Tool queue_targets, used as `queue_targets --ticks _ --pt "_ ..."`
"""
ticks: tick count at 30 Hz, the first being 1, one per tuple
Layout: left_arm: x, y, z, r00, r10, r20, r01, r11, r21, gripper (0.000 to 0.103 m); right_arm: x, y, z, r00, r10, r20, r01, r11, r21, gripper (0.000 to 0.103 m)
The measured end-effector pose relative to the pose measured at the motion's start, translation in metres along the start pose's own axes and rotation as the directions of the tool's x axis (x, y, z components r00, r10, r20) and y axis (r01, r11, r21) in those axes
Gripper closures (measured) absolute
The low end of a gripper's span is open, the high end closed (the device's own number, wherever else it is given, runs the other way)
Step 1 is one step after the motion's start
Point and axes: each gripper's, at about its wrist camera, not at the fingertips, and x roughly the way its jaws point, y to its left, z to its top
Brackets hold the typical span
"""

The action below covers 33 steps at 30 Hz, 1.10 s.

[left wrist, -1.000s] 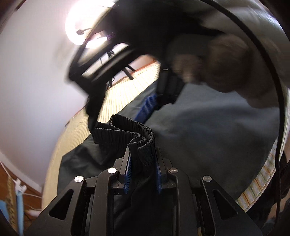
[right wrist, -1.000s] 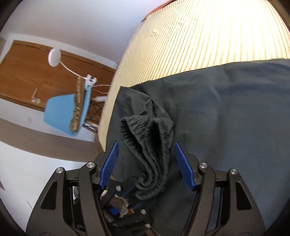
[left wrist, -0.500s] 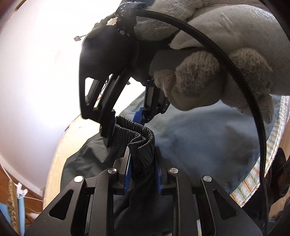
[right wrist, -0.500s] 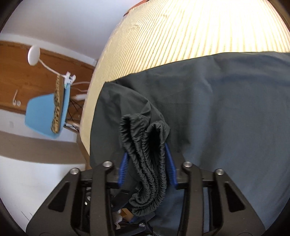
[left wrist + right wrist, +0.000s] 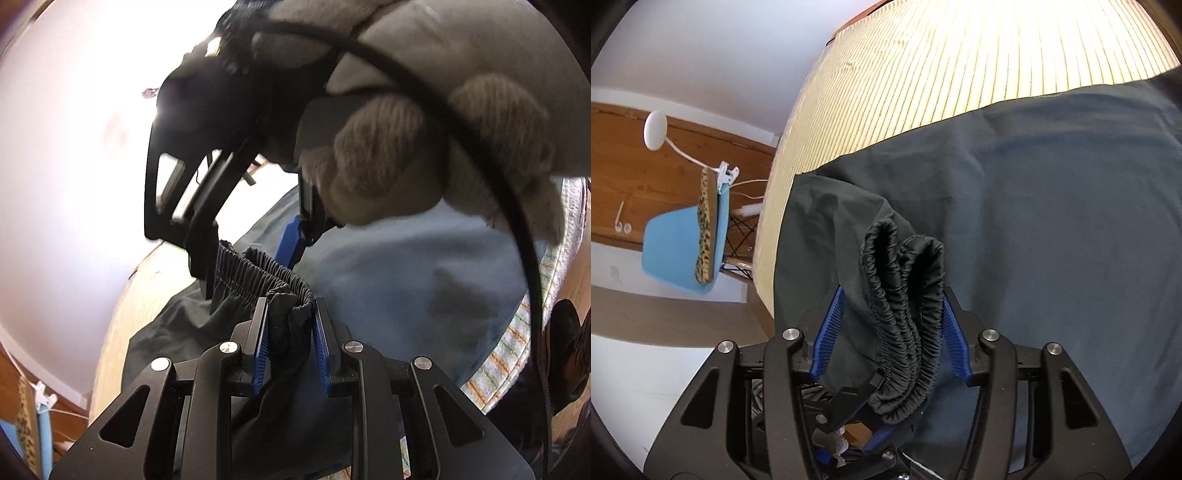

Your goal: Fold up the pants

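Note:
Dark grey pants (image 5: 1052, 206) lie spread on a striped yellow cloth (image 5: 942, 74). Their gathered elastic waistband (image 5: 266, 273) is lifted off the surface. My left gripper (image 5: 290, 317) is shut on one bunch of the waistband. My right gripper (image 5: 892, 306) has the folded waistband (image 5: 908, 295) between its blue pads, which stand a little apart from the fabric. In the left wrist view the right gripper (image 5: 258, 236) shows just beyond, held by a gloved hand (image 5: 424, 155), straddling the same waistband.
A blue chair (image 5: 683, 251) with a clipped white lamp (image 5: 655, 129) stands left of the table, in front of a wooden wall panel. The table's striped edge (image 5: 517, 350) shows at right in the left wrist view.
The right gripper closed on the waistband half a second ago and has now opened somewhat. Both grippers have come closer together; the left keeps its grip.

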Motion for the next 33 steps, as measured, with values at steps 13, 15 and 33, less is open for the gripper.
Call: queue_targets --ticks 13,15,33 --pt "-0.024 0.048 -0.012 0.977 -0.215 -0.010 0.208 0.956 -0.208 0.079 -0.008 0.001 -0.004 0.997 0.054 0.064 -0.052 0.998 -0.040 0.086" --pt "-0.037 0.076 -0.019 0.965 -0.263 -0.006 0.249 0.922 -0.297 0.075 -0.018 -0.002 -0.004 0.993 0.078 0.094 -0.075 0.997 -0.031 0.086" --pt "0.027 0.195 -0.047 0.958 -0.253 -0.138 0.114 0.770 -0.627 0.072 -0.101 -0.039 -0.024 0.981 -0.020 0.195 0.019 1.000 0.011 0.086"
